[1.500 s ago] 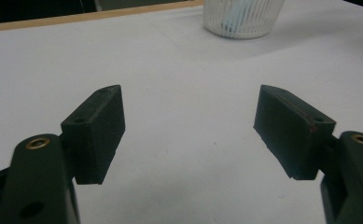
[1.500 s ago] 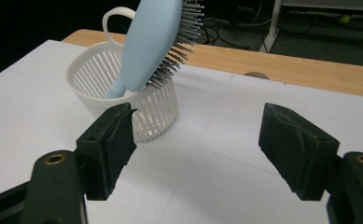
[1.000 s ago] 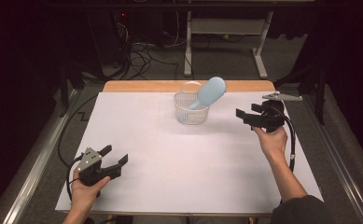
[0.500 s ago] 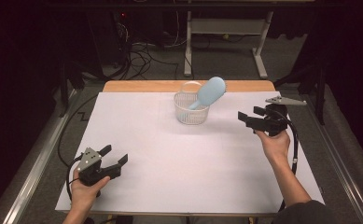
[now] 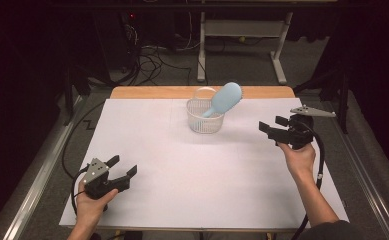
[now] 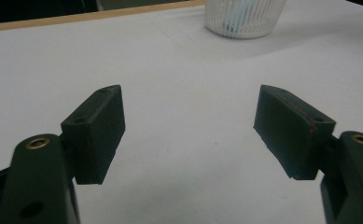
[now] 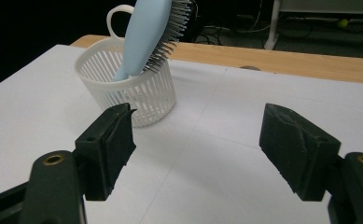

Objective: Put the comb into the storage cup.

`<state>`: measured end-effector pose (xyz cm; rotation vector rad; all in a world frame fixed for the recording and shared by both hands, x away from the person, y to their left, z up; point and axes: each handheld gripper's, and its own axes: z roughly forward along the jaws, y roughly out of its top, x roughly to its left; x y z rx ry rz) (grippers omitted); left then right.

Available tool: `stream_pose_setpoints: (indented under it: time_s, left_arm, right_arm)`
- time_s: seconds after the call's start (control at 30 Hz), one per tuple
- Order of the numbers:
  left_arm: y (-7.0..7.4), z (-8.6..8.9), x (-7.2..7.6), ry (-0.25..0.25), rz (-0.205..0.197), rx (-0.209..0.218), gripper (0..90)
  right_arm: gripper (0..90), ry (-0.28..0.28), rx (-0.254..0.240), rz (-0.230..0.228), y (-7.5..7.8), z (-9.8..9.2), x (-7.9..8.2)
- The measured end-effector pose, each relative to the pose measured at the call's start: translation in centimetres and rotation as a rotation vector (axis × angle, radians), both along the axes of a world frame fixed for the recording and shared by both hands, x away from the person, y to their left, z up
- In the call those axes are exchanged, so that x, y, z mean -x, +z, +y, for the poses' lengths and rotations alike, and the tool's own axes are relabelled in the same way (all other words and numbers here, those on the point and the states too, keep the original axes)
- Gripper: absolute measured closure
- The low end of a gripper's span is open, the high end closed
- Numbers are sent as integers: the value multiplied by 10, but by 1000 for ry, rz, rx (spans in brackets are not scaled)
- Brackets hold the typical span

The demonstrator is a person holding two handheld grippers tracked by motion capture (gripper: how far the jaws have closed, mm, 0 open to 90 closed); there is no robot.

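Right claw (image 5: 272,128) gapes empty near the basket (image 5: 205,120) holding a hairbrush (image 5: 224,98); left claw (image 5: 123,168) open too.

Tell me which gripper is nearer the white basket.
Right. The right gripper hovers just beside the white basket, jaws open. The left gripper sits far off at the table's near left corner.

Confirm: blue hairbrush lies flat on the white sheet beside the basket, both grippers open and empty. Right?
Not quite. The blue hairbrush is not flat on the sheet: it stands handle-down inside the white basket, leaning on its rim, as the right gripper view shows. The rest holds: the left gripper and right gripper are both open and empty.
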<state>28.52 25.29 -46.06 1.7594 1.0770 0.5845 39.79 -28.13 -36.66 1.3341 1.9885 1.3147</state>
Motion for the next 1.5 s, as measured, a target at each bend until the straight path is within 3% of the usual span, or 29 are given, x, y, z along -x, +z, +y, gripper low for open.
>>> stream_pose_setpoints:
  time_s: [0.37, 1.5]
  left_arm:
    - [0, 1, 0, 2, 1, 3, 257]
    - [0, 1, 0, 5, 0, 3, 257]
  right_arm:
    - [269, -8, -19, 5, -5, -7, 5]
    - [250, 1, -38, -45, -8, -17, 29]
